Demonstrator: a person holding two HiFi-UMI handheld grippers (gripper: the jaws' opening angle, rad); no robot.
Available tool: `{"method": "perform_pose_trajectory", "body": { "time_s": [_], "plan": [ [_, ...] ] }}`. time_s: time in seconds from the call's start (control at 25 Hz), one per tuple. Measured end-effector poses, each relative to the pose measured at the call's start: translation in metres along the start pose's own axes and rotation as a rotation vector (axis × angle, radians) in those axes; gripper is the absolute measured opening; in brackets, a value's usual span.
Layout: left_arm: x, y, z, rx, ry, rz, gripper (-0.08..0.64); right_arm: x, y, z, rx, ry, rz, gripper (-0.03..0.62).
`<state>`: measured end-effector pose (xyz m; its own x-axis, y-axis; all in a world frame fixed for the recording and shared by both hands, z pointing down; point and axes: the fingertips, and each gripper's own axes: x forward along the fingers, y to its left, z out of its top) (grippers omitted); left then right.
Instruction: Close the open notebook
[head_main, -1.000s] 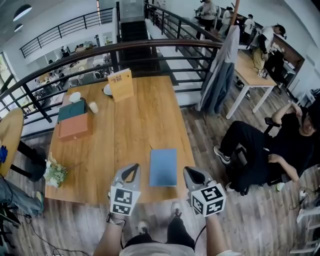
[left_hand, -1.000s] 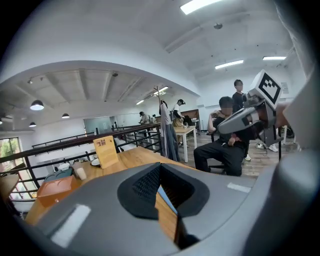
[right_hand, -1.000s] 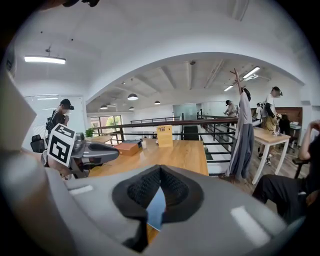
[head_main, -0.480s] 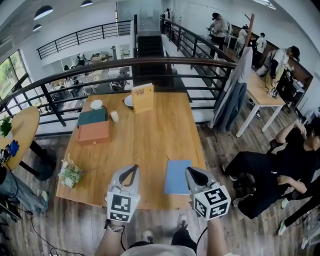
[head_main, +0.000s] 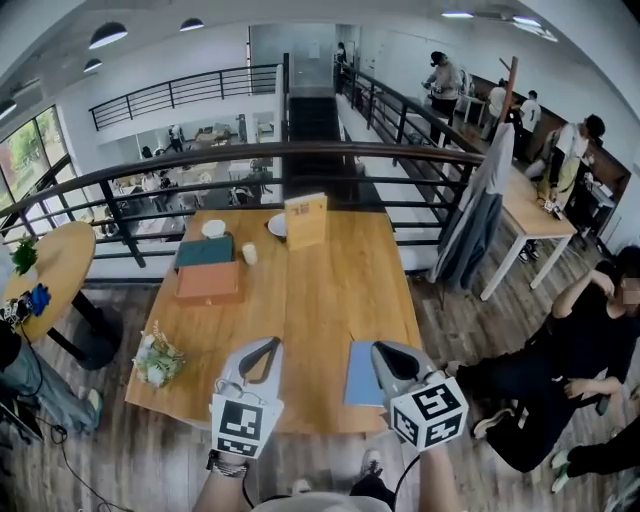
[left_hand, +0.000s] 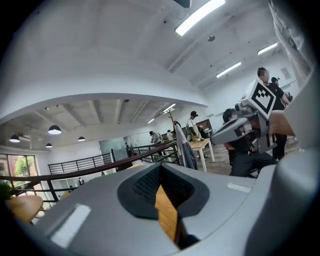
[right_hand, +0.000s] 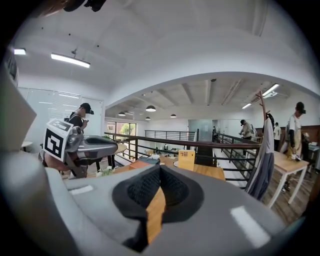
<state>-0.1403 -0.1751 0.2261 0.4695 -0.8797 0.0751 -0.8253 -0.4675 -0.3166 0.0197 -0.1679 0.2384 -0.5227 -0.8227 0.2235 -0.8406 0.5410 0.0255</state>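
I read both jaw pairs pressed together and empty: the left hand-held gripper (head_main: 262, 348) is left of the notebook (head_main: 360, 375), and the right hand-held gripper (head_main: 386, 353) is at its right edge. The notebook lies closed, blue cover up, on the bench (head_main: 320, 290) by the near edge.

Notebook (head_main: 362, 373), at 5 o'clock on the counter (head_main: 320, 290), is showing a plain pale-blue cover. The counter is reading as honey-tan wood grain. Left gripper (head_main: 268, 347) and right gripper (head_main: 381, 352) are showing grey shells, dark ribbed lining at the jaws, and black-and-white square markers. At 10 o'clock, a teal box (head_main: 205, 250) and a terracotta box (head_main: 209, 282) are both appearing unpatterned. Sign (head_main: 306, 220), at 12 o'clock, is showing mustard yellow.
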Motion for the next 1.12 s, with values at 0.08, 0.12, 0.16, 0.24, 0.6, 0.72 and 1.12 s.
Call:
{"method": "perform_pose_trajectory", "body": {
  "time_s": [0.08,0.12,0.16,0.24,0.6,0.72,1.12],
  "plan": [
    [-0.002,0.006,0.004,0.02,-0.007,0.013,0.006,0.003,0.003,0.005,-0.003,-0.006,0.005,0.002],
    [-0.004,0.009,0.007,0.028,-0.011,0.021,0.006,0.003,0.004,0.008,-0.007,-0.009,0.007,0.002],
    [-0.005,0.011,0.01,0.034,-0.015,0.03,0.006,0.003,0.005,0.011,-0.013,-0.012,0.01,0.002],
    [-0.008,0.016,0.015,0.045,-0.019,0.047,0.006,0.001,0.009,0.019,-0.028,-0.02,0.014,0.002],
    [-0.008,0.037,0.032,0.083,-0.032,0.076,0.006,0.01,0.023,0.049,-0.064,-0.066,0.022,0.002],
    [-0.004,0.036,0.033,0.084,-0.026,0.067,0.006,0.012,0.021,0.047,-0.062,-0.054,0.022,0.002],
    [0.003,0.034,0.026,0.093,-0.019,0.049,0.006,0.019,0.019,0.041,-0.057,-0.052,0.014,0.002]
  ]
}}
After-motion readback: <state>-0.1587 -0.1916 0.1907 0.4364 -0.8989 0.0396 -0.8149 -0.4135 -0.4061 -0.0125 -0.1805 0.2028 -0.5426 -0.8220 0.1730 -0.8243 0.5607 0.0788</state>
